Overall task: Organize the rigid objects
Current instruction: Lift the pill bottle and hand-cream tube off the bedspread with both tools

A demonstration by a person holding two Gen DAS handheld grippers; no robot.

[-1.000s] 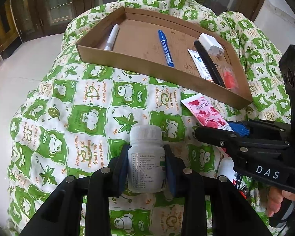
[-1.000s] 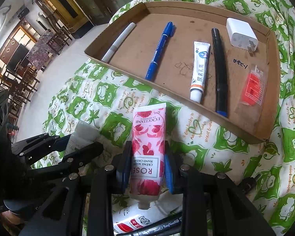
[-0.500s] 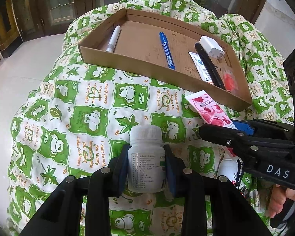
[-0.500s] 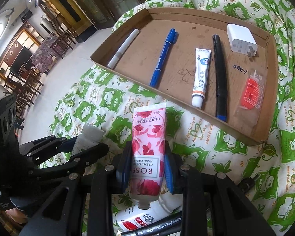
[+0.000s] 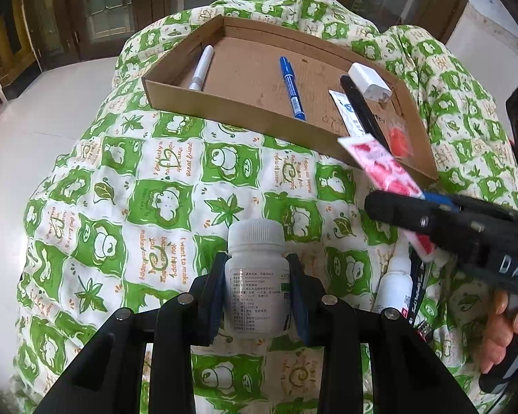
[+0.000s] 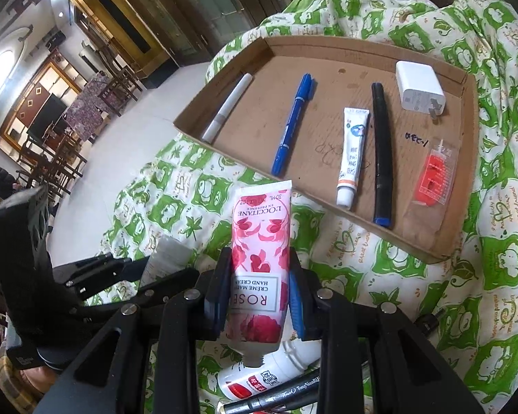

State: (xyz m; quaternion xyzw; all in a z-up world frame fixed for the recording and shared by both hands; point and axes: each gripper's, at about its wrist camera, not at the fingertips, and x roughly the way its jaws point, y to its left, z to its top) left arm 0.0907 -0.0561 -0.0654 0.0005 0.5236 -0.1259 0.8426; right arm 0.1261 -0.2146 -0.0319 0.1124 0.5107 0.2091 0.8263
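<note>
Since a second ago, both my hands have moved closer to the cardboard tray [image 6: 224, 98], and the pink tube's flat end now pokes over its near wall. The things in the tray have not moved.

My right gripper [image 6: 255, 293] squeezes the pink hand cream tube [image 6: 259, 252] around its middle, cap end toward me. My left gripper [image 5: 257, 296] squeezes the white pill bottle [image 5: 257, 289] on its two sides, cap pointing away. Both are up off the green quilt [image 5: 127, 207], just in front of the tray.

I think the bottle is hard, smooth and light. It could slip, so holding it by its round body below the cap is best. The tube is soft and squishy. If I squeeze too hard, it will bend or cream could come out. The middle is a good place to hold it.

My right camera shows the whole tray floor: a white pen [image 6: 228, 107], a blue marker [image 6: 293, 122], a small white tube [image 6: 352, 155], a black pen [image 6: 381, 151], a white charger [image 6: 419, 91] and an orange packet [image 6: 437, 172]. It also shows another white bottle [image 6: 259, 376] and a black brush pen [image 6: 276, 395] lying on the quilt under my gripper. My left camera shows the pill bottle's label, and my right hand [image 5: 507, 327] holding its gripper.
</note>
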